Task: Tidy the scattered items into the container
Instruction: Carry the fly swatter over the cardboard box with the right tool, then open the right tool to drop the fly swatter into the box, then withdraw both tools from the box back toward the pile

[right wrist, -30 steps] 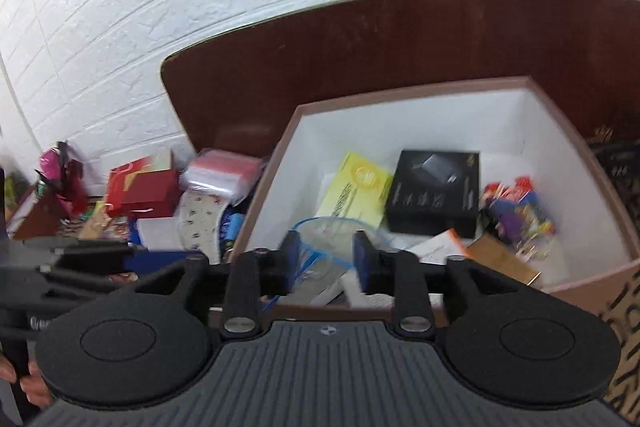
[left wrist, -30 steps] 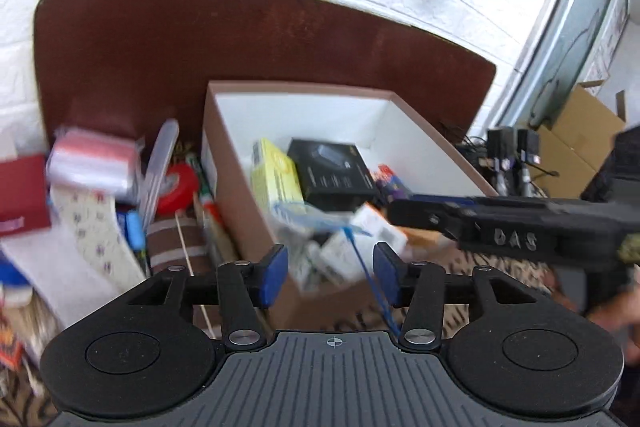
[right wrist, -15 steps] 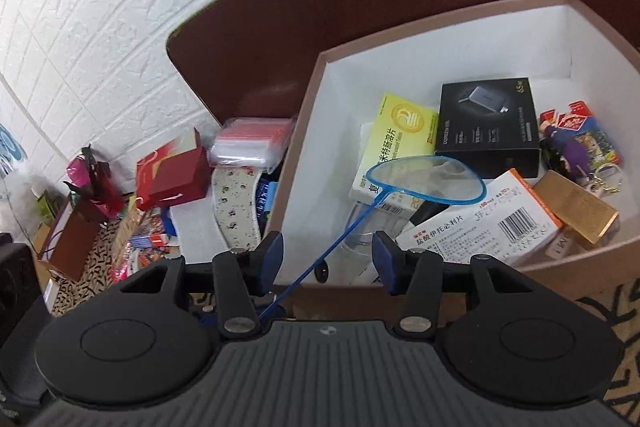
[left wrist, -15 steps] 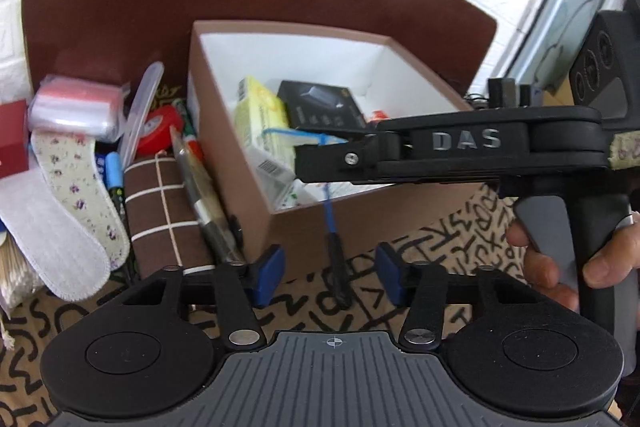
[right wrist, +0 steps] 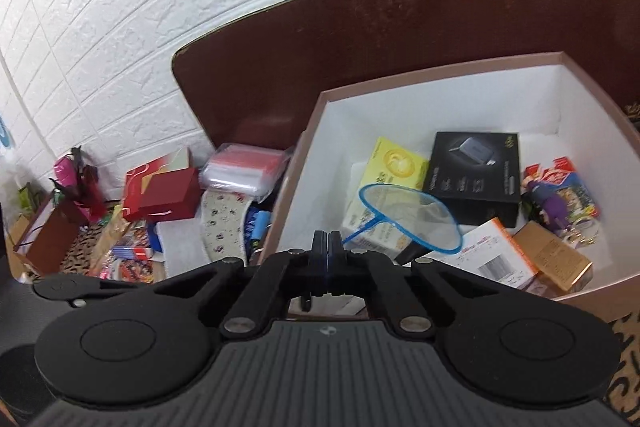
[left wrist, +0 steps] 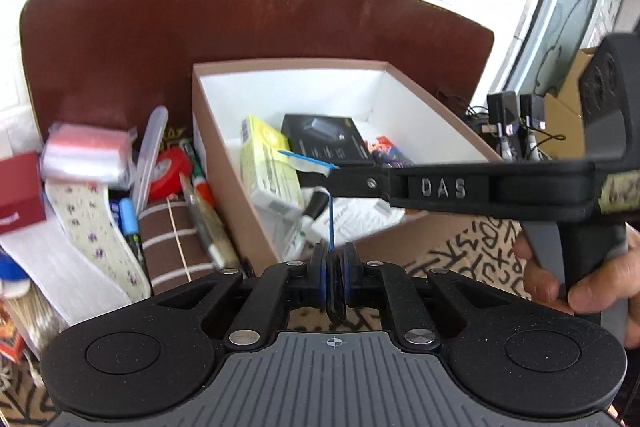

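Both grippers are closed: the left gripper (left wrist: pixel 331 269) is clamped on a black handle end, the right gripper (right wrist: pixel 327 255) on a thin blue rod, gripped by a hand (left wrist: pixel 576 279).

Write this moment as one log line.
left gripper: shut on net | right gripper: shut on net | net: hoop over box

Net handle (right wrist: pixel 362 230) hidden between jaws — red box (left wrist: pixel 18 193) cut off, blurred

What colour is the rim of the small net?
Blue rim with pale, see-through mesh; the right wrist view shows it best.
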`<state>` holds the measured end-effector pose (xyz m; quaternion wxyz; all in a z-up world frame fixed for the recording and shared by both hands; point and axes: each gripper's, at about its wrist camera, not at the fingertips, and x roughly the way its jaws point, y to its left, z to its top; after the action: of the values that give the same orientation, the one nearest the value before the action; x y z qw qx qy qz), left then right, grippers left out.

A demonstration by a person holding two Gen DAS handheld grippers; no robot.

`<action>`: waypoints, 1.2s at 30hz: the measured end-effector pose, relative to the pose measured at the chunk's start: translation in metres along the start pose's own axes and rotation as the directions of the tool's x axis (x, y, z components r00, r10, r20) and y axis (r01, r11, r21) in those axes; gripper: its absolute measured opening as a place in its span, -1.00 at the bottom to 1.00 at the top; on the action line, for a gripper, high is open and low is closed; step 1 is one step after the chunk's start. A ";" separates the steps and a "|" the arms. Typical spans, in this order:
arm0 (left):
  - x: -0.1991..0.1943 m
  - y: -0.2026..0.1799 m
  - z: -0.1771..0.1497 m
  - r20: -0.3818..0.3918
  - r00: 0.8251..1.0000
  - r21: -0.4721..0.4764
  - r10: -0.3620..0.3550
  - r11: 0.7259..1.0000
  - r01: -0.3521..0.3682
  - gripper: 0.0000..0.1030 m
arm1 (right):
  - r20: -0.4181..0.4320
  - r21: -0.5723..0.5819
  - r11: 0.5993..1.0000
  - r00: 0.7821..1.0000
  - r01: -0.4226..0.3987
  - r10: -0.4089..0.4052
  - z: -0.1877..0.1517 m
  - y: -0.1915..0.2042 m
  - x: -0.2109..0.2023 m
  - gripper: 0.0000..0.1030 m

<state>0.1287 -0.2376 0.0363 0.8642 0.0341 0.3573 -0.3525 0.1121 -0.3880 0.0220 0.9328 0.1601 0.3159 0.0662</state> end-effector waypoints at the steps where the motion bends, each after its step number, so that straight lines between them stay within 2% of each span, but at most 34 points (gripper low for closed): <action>1: 0.001 -0.002 0.005 0.002 1.000 0.009 0.001 1.000 -0.001 -0.92 | 0.005 -0.006 1.000 1.000 0.006 -0.006 0.001 0.000 -0.001 -0.99; 7: 0.010 -0.016 0.032 0.030 0.999 0.060 -0.037 0.998 0.035 -0.98 | 0.056 0.004 1.000 0.998 0.024 -0.024 0.016 -0.009 -0.015 -0.99; 11: 0.041 -0.018 0.049 -0.021 1.000 0.069 0.009 0.998 -0.007 -0.96 | 0.042 0.000 0.998 0.997 0.070 -0.070 0.025 -0.019 -0.005 -0.92; 12: 0.053 -0.015 0.051 -0.045 0.998 0.063 0.031 0.998 -0.028 -0.88 | 0.037 0.006 0.996 0.995 0.093 -0.093 0.025 -0.023 -0.001 -0.92; 13: 0.064 -0.012 0.052 -0.073 0.996 0.060 0.052 0.997 -0.047 -0.48 | 0.038 0.013 0.993 0.992 0.117 -0.118 0.025 -0.027 0.001 -0.88; 14: 0.073 -0.008 0.052 -0.104 0.992 0.056 0.072 0.996 -0.067 -0.22 | 0.041 0.021 0.991 0.990 0.134 -0.134 0.024 -0.032 0.002 -0.82; 15: 0.079 -0.004 0.051 -0.128 0.988 0.047 0.090 0.995 -0.084 -0.04 | 0.042 0.035 0.990 0.989 0.137 -0.139 0.022 -0.037 0.002 -0.63; 16: 0.079 0.000 0.050 -0.123 0.989 0.036 0.080 0.996 -0.076 0.06 | 0.041 0.048 0.990 0.990 0.133 -0.135 0.019 -0.042 0.001 -0.47; 18: 0.072 0.005 0.049 -0.088 0.995 0.017 0.047 0.999 -0.046 0.35 | 0.040 0.044 0.990 0.990 0.132 -0.134 0.015 -0.047 -0.002 -0.37; 20: 0.063 0.007 0.051 -0.053 0.997 -0.001 0.049 0.999 -0.049 0.68 | 0.037 0.045 0.988 0.988 0.146 -0.148 0.013 -0.050 -0.002 -0.36; 21: 0.060 0.006 0.050 -0.046 0.997 0.002 0.055 0.998 -0.055 0.69 | 0.046 0.062 0.988 0.989 0.138 -0.141 0.012 -0.051 -0.004 -0.30; 23: 0.051 0.004 0.048 -0.029 0.999 0.004 0.044 0.999 -0.043 0.83 | 0.055 0.076 0.990 0.991 0.122 -0.126 0.011 -0.052 -0.007 0.03; 24: 0.047 0.003 0.046 -0.018 0.999 0.005 0.033 0.999 -0.033 0.88 | 0.063 0.075 0.990 0.990 0.118 -0.123 0.010 -0.050 -0.009 0.40; 25: 0.042 0.002 0.044 -0.008 1.000 0.005 0.024 1.000 -0.024 0.96 | 0.070 0.073 0.991 0.990 0.114 -0.119 0.009 -0.048 -0.010 0.60; 27: 0.034 -0.001 0.038 0.005 1.000 -0.005 0.022 1.000 -0.022 1.00 | 0.083 0.064 0.994 0.992 0.088 -0.093 0.007 -0.041 -0.014 0.65; 31: 0.012 0.004 0.011 0.017 1.000 -0.072 0.025 0.997 -0.023 1.00 | 0.102 0.086 0.996 0.995 0.010 -0.019 -0.004 -0.029 -0.023 0.95; 34: -0.006 0.019 -0.020 0.029 0.999 -0.155 0.017 0.988 -0.012 1.00 | 0.100 0.118 0.990 0.993 -0.081 0.070 -0.016 -0.018 -0.028 0.98; 36: -0.017 0.032 -0.043 0.023 0.999 -0.224 0.035 0.974 -0.030 1.00 | 0.087 0.125 0.984 0.990 -0.125 0.115 -0.026 -0.008 -0.029 0.98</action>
<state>0.1149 -0.1901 0.0096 0.8729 -0.0621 0.3826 -0.2964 0.0736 -0.3954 0.0160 0.9266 0.2417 0.2720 0.0951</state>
